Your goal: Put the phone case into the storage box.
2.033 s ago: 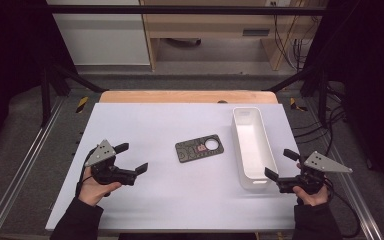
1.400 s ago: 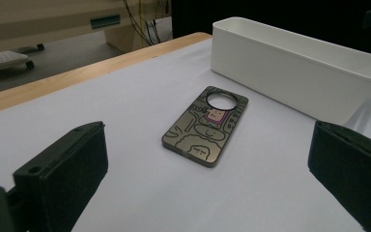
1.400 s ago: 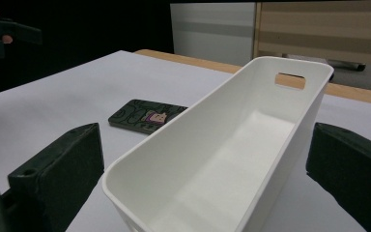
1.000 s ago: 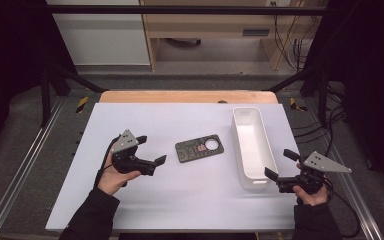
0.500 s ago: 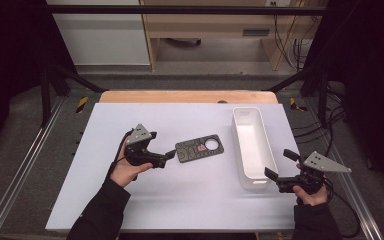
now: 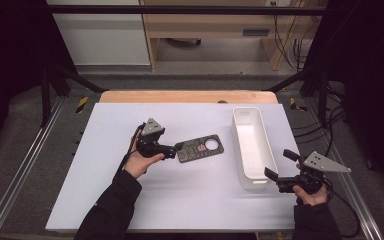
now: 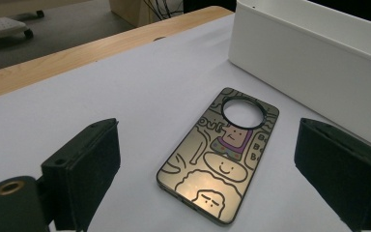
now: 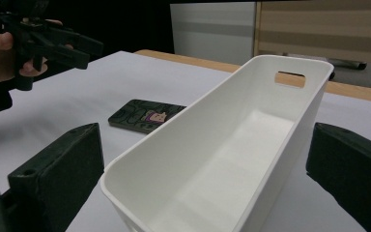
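A dark phone case (image 6: 200,148) with cartoon drawings and a round camera hole lies flat on the white table, left of a white bin (image 6: 238,146). My left gripper (image 6: 174,150) is at the case's left end, open. Its jaws have just been closing a little. In the left gripper view the case (image 7: 220,154) lies between and just ahead of the two jaws, and neither pad touches it. My right gripper (image 6: 281,164) hovers open at the bin's near end. In the right gripper view its jaws stand either side of the empty bin (image 8: 207,111) without touching it.
The bin's long wall (image 7: 309,53) runs close to the right of the case. A wooden strip (image 6: 187,96) marks the table's far edge. Metal frame rails (image 6: 25,165) flank both sides. The left gripper (image 8: 72,48) is seen beyond the case (image 8: 145,116) in the right gripper view.
My left hand has moved right across the table, from the left side up to the phone case's left end. The right gripper, the bin and the case have stayed put.
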